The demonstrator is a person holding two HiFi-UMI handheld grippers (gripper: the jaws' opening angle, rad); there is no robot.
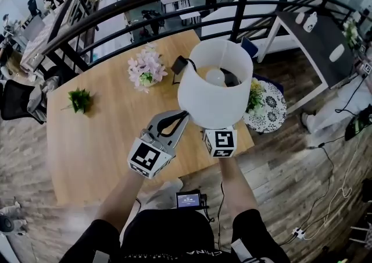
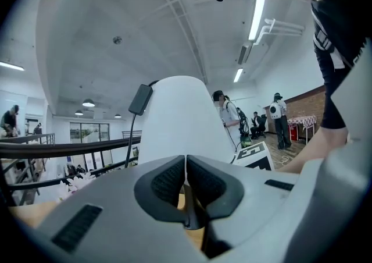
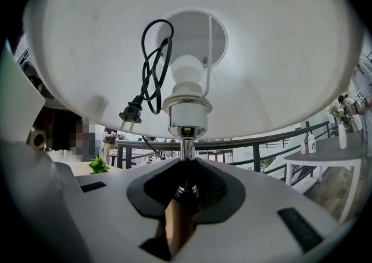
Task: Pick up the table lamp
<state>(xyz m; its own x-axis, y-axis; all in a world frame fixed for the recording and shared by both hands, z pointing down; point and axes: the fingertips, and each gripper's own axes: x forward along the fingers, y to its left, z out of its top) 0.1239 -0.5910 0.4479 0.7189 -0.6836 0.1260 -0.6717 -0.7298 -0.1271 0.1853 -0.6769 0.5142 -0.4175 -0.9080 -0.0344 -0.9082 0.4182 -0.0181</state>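
Fingers (image 3: 156,189) of the right gripper (image 3: 185,167) are closed narrowly on the thin chrome metal stem (image 3: 186,146) of the table lamp (image 1: 215,90) with its white drum fabric shade. They grip just under the shiny bulb socket, the slimmest and stiffest part, so the pads can pinch it without crushing the shade. Directly above these fingers hang the round white bulb (image 3: 188,70) and the black power cord (image 3: 145,75) with its plug, looped up inside the shade, likely so it cannot drag. Below the fingers a wooden part shows, probably the lamp's body. The left gripper (image 2: 185,166) has its dark pads pressed together with nothing between them. The shade rises just beyond its tips, perhaps so it can steady the lamp. The lamp appears raised off the light wooden tabletop (image 1: 99,139), so the lift looks done
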